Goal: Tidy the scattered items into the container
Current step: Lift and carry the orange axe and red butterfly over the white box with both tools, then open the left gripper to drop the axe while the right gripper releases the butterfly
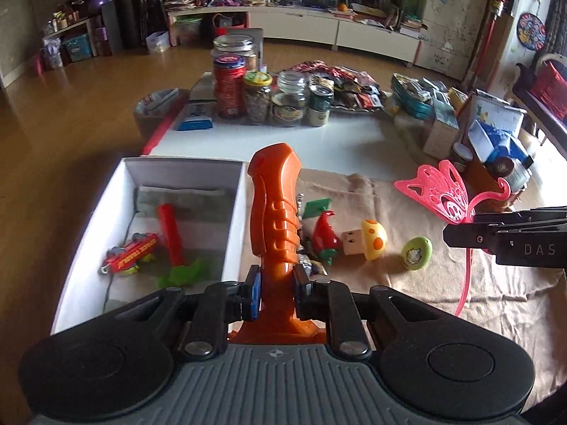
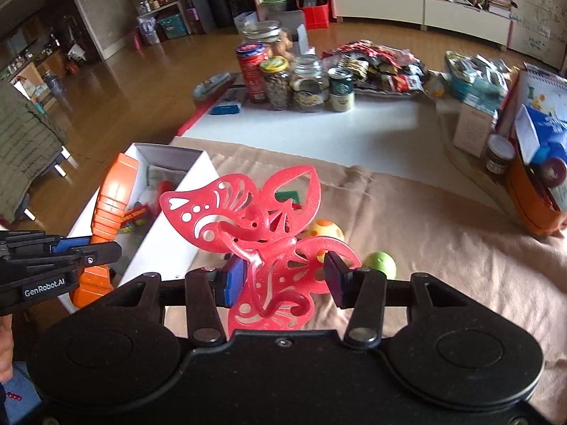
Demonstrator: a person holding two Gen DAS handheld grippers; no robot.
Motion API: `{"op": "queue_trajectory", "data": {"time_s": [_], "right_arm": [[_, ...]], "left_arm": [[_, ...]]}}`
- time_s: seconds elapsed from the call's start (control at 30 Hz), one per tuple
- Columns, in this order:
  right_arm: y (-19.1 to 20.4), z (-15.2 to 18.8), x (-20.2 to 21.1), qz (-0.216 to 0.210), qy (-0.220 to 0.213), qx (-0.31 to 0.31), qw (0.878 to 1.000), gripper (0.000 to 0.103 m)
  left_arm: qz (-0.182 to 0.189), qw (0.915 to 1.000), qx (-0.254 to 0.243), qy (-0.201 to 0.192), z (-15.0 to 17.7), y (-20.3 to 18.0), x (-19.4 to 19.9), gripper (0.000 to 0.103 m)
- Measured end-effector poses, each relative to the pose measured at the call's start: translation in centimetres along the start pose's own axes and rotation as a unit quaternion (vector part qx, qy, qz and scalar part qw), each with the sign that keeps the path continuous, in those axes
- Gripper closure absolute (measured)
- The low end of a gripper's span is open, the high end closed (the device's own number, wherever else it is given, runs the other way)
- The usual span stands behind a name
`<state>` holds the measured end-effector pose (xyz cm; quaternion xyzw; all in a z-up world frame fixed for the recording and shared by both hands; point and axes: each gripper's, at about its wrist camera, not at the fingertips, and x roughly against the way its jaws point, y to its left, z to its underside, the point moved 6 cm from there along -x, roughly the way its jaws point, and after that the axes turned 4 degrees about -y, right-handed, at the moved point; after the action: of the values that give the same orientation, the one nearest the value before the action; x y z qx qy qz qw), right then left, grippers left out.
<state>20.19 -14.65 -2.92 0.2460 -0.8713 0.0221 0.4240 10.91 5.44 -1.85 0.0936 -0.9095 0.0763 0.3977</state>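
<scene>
Beside the white box (image 1: pixel 234 219), left fingers (image 1: pixel 304 288) clamp the orange toy (image 1: pixel 274 212) pointing lengthwise away; right fingers (image 2: pixel 234 279) grip the pink butterfly (image 2: pixel 248 212).

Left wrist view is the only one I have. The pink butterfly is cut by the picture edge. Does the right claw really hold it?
Observer: Yes. In the right wrist view the pink butterfly sits between the two pads of the right claw, lifted above the beige cloth.
Operator: Is my orange toy seen from there?
Observer: Yes, the orange toy shows at the left, clamped in the left claw, just in front of the white box.
Operator: Anything beside the table I miss?
Observer: A green quilted cloth hangs at the far left, over the wooden floor.
</scene>
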Motion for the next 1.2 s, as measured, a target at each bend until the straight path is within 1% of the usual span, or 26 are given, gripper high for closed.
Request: {"op": "queue_trajectory", "data": {"time_s": [0.17, 0.33, 0.5, 0.67, 0.9, 1.1, 1.2], "right_arm": [[5.7, -2.3, -0.9, -0.023, -0.002, 0.044, 0.999, 0.055], [10.8, -4.1, -2.5, -0.045, 0.003, 0.075, 0.996, 0.055], [15.1, -5.4, -4.8, -0.063, 0.014, 0.097, 0.993, 0.055], [18.3, -6.0, -7.7, -0.068, 0.031, 0.12, 0.99, 0.055], [20.6, -5.7, -11.7, -0.061, 0.064, 0.138, 0.987, 0.055], [20.4, -5.0, -15.3, -0.047, 0.093, 0.135, 0.985, 0.055], [20.3, -4.5, -17.1, -0.042, 0.107, 0.131, 0.985, 0.055]], "left_arm": [[-0.02, 0.9989, 0.042, -0.011, -0.3, 4.9, 1.3, 0.085], [-0.043, 0.9962, 0.075, -0.014, 0.1, 9.1, 1.6, 0.085], [-0.057, 0.9929, 0.104, -0.007, 0.9, 12.4, 0.7, 0.085], [-0.067, 0.9903, 0.122, 0.009, 1.9, 14.3, -1.2, 0.085], [-0.073, 0.9869, 0.139, 0.035, 3.2, 16.1, -4.4, 0.085], [-0.08, 0.9851, 0.142, 0.055, 3.8, 16.9, -6.7, 0.085], [-0.082, 0.9852, 0.14, 0.055, 3.6, 16.8, -7.4, 0.085]]}}
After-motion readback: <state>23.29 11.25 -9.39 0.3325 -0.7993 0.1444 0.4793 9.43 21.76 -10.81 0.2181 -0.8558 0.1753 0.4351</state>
